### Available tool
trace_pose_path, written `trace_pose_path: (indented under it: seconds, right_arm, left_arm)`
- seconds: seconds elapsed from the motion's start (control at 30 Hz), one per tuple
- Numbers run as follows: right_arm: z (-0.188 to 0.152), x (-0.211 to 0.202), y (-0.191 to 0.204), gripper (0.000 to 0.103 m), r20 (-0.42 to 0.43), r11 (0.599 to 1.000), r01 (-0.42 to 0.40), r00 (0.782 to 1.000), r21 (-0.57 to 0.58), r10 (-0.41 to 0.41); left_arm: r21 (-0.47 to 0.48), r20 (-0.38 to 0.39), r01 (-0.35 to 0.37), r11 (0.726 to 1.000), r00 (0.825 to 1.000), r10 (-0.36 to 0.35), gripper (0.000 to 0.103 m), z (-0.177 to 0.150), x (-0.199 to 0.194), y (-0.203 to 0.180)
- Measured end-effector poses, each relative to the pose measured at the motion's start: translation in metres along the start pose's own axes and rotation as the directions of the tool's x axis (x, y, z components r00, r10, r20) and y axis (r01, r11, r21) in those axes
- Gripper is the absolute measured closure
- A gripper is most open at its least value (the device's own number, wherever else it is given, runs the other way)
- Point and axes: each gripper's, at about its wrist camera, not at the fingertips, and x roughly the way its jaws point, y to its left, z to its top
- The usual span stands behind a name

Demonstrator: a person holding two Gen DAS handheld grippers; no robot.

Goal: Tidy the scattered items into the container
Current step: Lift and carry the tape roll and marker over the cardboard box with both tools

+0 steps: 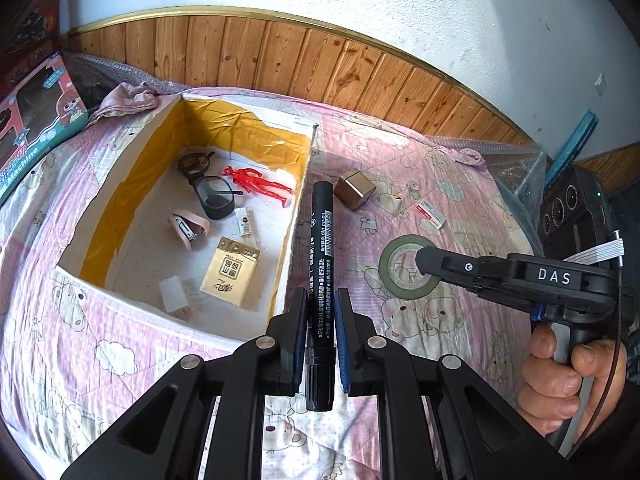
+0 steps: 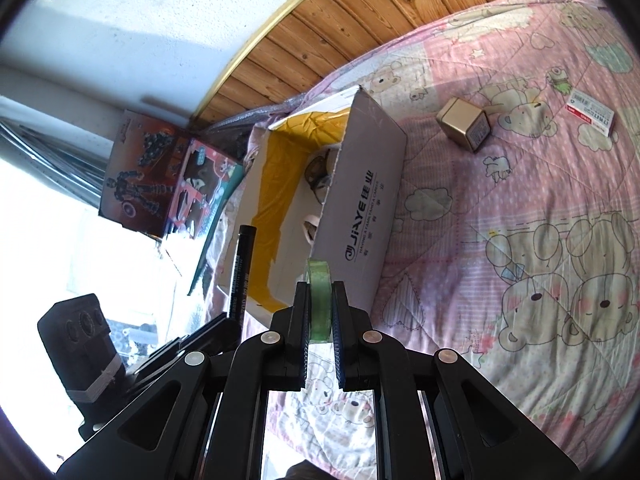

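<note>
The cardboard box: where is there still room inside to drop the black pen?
Inside the white cardboard box, bare floor lies between the red plastic figure and the yellow paper packet, along the right wall. The left middle is crowded with the black goggles and pink stapler.

Left wrist view high over bed, facing wall, right wrist view rolled sideways, closer, both sharing cardboard box (image 1: pixel 192 216) (image 2: pixel 360 200)
</note>
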Motion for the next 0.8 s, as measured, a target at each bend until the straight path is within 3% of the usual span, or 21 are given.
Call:
trace_pose_path:
  seconds: [0.8]
  right_arm:
    - [0.030, 0.054, 0.064, 0.093, -0.090, 0.990, -0.039, 0.996, -0.138, 0.027]
  left_arm:
    - [-0.211, 0.058, -0.079, 0.974, 0.994, 0.093, 0.089, 0.023, -0.018, 0.094]
